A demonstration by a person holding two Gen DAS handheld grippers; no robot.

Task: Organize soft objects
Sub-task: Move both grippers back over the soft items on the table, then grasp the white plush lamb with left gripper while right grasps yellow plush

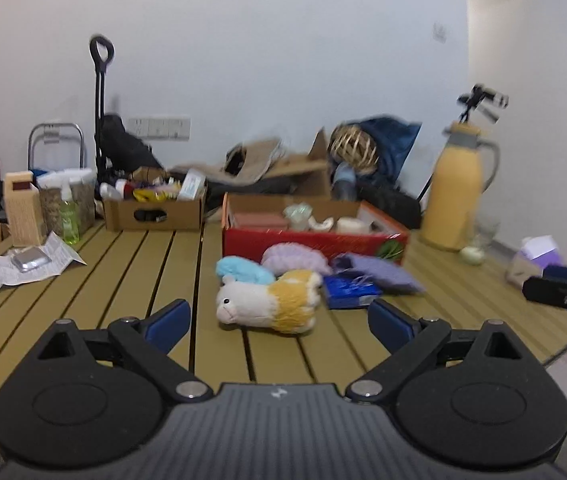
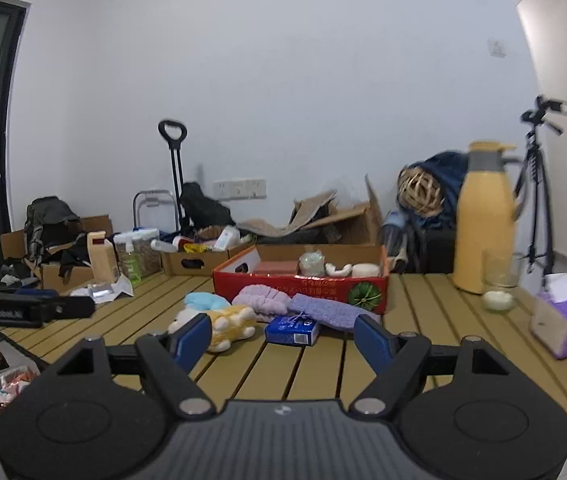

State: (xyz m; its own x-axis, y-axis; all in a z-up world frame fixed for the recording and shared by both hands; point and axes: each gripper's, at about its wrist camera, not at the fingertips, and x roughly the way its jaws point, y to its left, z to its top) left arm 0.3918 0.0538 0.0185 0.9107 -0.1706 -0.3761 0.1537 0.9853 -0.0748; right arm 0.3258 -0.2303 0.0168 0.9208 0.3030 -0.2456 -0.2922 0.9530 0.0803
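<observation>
Little lettering can be made out. In the right wrist view, white letters are printed along the black side of the left gripper (image 2: 29, 312), which reaches in at the far left of the right gripper (image 2: 281, 338); they are too blurred to be read with certainty. Pale characters run upside down along the front wall of the red cardboard box (image 2: 303, 286) ahead of the fingers, beside a printed green melon, and cannot be read. White print on the blue packet (image 2: 292, 330) just ahead is also illegible.
</observation>
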